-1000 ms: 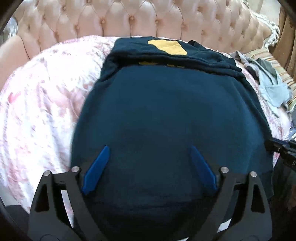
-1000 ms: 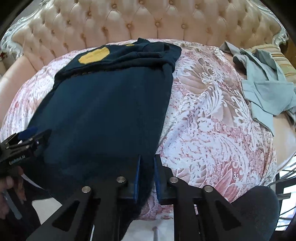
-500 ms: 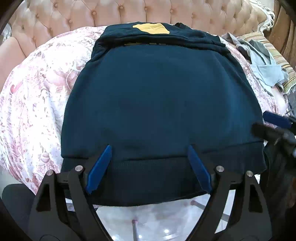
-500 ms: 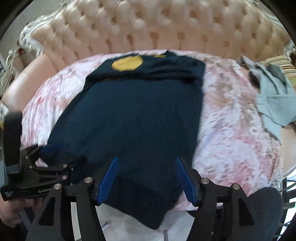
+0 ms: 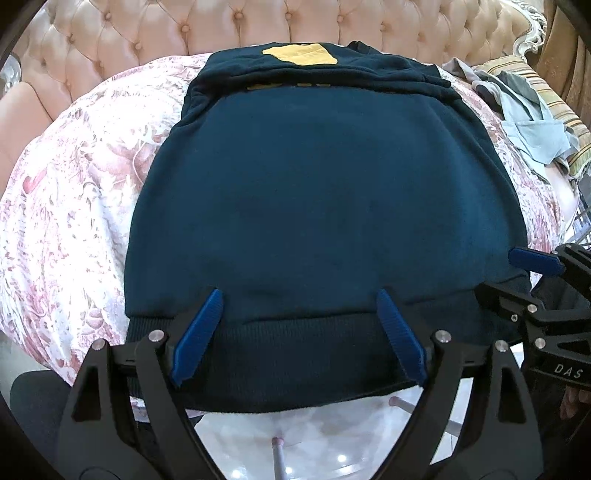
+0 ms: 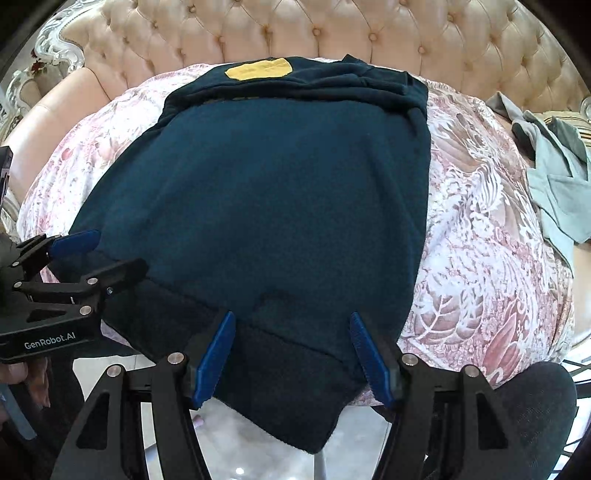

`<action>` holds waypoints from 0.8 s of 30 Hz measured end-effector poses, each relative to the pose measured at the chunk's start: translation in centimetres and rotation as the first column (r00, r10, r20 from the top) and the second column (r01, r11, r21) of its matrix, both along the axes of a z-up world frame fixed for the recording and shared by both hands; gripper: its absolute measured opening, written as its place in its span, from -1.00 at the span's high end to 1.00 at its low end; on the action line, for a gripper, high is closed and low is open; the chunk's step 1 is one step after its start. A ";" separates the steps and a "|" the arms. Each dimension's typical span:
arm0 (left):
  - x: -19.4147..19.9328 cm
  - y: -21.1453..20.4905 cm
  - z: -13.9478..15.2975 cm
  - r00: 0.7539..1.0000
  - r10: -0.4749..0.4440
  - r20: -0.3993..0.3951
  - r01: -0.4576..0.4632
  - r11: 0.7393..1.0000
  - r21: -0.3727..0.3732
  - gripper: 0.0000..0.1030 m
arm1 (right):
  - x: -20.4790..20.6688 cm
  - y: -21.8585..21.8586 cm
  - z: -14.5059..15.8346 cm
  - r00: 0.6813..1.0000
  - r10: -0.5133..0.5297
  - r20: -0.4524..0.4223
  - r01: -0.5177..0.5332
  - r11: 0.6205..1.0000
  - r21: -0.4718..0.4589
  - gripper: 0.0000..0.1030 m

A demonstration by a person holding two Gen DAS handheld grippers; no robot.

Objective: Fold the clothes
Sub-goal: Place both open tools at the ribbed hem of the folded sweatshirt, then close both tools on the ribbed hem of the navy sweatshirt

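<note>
A dark navy sweatshirt [image 5: 314, 184] [image 6: 277, 184] lies flat on the floral cover, its far end folded over and showing a yellow patch [image 5: 299, 55] [image 6: 258, 70]. Its ribbed hem [image 5: 295, 350] hangs over the near edge. My left gripper [image 5: 298, 295] stands open above the hem's left half, nothing pinched between its blue pads. My right gripper [image 6: 292, 315] is open over the hem's right corner [image 6: 295, 406], pads apart from the cloth. Each gripper shows at the side of the other's view: right gripper [image 5: 502, 275], left gripper [image 6: 118, 251].
The floral pink cover [image 5: 74, 184] drapes a tufted cream sofa [image 5: 258, 26]. A heap of grey-blue clothes [image 5: 535, 129] [image 6: 554, 177] lies at the right by a striped cushion [image 5: 561, 92]. Shiny floor [image 5: 295, 443] shows below the seat's edge.
The right gripper, shut on the sweatshirt's near edge a second ago, has opened and let go. Both grippers drew back toward the near edge, so the hem now shows.
</note>
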State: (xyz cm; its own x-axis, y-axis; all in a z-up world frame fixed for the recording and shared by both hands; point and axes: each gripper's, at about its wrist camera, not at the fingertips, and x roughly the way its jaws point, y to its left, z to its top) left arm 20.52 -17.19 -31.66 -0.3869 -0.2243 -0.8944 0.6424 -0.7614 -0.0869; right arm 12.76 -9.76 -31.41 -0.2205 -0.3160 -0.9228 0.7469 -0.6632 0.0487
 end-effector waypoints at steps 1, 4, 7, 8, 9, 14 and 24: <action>0.0 -0.1 0.0 1.000 0.002 0.000 -0.002 1.000 0.001 -0.74 | 0.1 0.0 0.0 1.000 0.000 0.000 0.000 1.000 0.003 -0.26; 0.1 -0.1 -0.1 1.000 0.004 0.002 -0.004 1.000 0.000 -0.78 | -0.2 -0.1 -0.1 1.000 0.007 -0.004 -0.007 1.000 0.008 -0.26; 0.0 -0.7 -0.4 1.000 0.002 0.003 -0.002 1.000 0.001 -0.83 | -0.2 0.0 -0.1 1.000 0.003 0.004 -0.003 1.000 0.007 -0.26; 0.0 -0.8 -0.4 1.000 0.002 0.002 -0.002 1.000 0.003 -0.84 | -0.2 0.1 0.0 1.000 0.000 0.010 0.000 1.000 0.005 -0.28; 0.0 -0.9 -0.5 1.000 0.002 0.002 -0.002 1.000 0.005 -0.85 | -0.3 0.1 0.1 1.000 -0.004 0.016 0.003 1.000 0.003 -0.29; 0.0 -1.1 -0.5 1.000 0.003 0.000 -0.003 1.000 0.005 -0.86 | 0.0 1.1 0.9 1.000 -0.022 0.018 0.022 1.000 -0.003 -0.29; 7.7 -6.4 2.4 0.992 0.065 -0.110 -0.056 0.995 0.084 -0.17 | -0.8 3.1 -0.3 0.993 -0.090 0.081 0.089 0.996 0.013 -0.03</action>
State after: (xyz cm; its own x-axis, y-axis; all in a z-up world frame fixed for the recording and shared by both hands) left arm 28.18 -23.57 -29.29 -0.4736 -0.1791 -0.8623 0.6700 -0.7088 -0.2208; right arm 11.93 -6.65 -31.72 -0.1718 -0.2896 -0.9416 0.6782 -0.7280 0.1002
